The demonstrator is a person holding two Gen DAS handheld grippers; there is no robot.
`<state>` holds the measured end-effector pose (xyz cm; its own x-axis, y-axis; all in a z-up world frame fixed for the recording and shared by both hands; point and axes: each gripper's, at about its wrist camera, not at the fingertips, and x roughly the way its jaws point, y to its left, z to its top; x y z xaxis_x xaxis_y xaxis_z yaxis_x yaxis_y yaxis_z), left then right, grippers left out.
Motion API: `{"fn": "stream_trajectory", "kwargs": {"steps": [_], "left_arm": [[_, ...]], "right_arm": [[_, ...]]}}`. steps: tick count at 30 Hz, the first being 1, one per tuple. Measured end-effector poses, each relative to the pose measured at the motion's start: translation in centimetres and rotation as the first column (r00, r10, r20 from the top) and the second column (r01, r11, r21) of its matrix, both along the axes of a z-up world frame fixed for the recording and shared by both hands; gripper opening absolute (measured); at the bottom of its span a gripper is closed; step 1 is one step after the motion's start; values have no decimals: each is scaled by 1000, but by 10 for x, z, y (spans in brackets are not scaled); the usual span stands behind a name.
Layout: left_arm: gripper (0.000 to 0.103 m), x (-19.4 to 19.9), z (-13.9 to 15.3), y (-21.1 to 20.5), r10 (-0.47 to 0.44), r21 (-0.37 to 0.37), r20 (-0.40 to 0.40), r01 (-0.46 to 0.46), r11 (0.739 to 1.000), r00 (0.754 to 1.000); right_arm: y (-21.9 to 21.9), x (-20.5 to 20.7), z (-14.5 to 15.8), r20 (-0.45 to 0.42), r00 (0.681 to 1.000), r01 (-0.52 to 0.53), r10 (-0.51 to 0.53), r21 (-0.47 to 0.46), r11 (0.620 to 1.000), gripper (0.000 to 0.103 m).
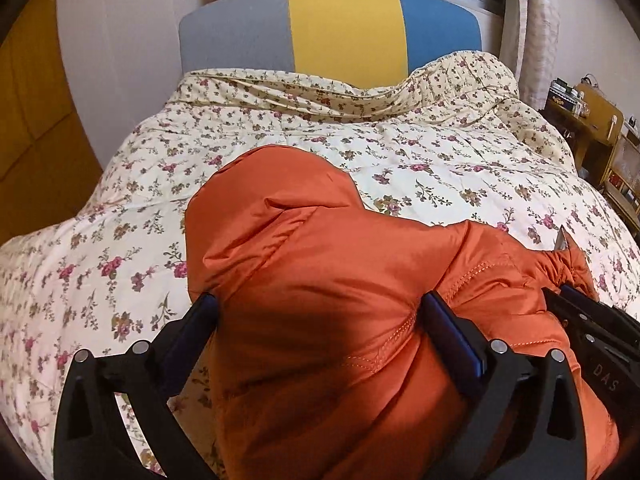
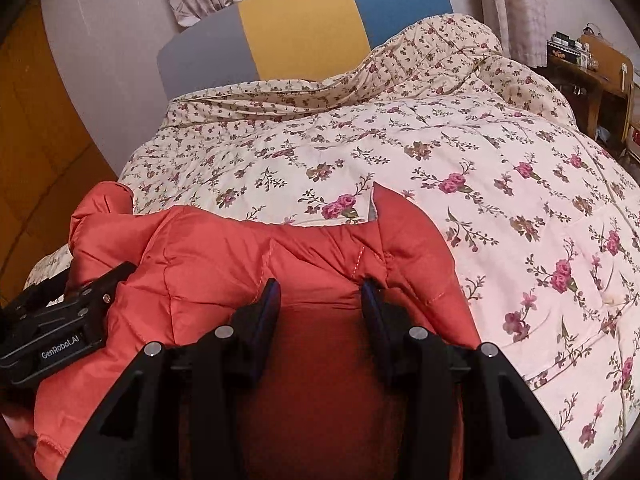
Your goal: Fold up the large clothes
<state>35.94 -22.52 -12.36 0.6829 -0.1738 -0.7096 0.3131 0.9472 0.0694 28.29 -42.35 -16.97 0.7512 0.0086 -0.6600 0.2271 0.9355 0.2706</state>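
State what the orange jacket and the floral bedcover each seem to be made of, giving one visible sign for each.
Orange jacket: probably padded nylon or polyester; it has a satin sheen and puffs up between stitched seams.
Floral bedcover: likely quilted cotton or a blend; it looks matte, with a printed flower pattern and soft stitched dimples.

Orange padded jacket (image 1: 320, 280) bunched on floral quilt (image 1: 400, 140), filling frame from centre to 6 o'clock. Left gripper (image 1: 320, 312) spread wide, jacket bulk between its fingers. Right gripper (image 1: 600, 320) at 4 o'clock against jacket. Grey-yellow-blue headboard (image 1: 340, 32) at 12 o'clock.

Puffy orange quilted jacket (image 1: 320, 280) lies bunched on the floral bedspread (image 1: 440, 152).
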Motion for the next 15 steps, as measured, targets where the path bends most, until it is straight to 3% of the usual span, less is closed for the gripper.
{"fn": "stream_trajectory", "kwargs": {"steps": [6, 10, 13, 15], "left_arm": [[100, -34, 24, 0, -3, 41, 29, 1, 999, 1000], [100, -82, 46, -7, -86, 20, 75, 85, 996, 993], [100, -115, 38, -12, -136, 69, 106, 129, 989, 985], [100, -127, 31, -11, -129, 71, 152, 119, 990, 980]], "right_arm": [[-4, -8, 1, 39, 999, 0, 0, 24, 1000, 42], [-7, -28, 9, 90, 996, -15, 9, 57, 998, 46], [-5, -55, 20, 122, 992, -24, 18, 53, 998, 49], [-4, -81, 26, 155, 988, -9, 2, 48, 999, 62]]}}
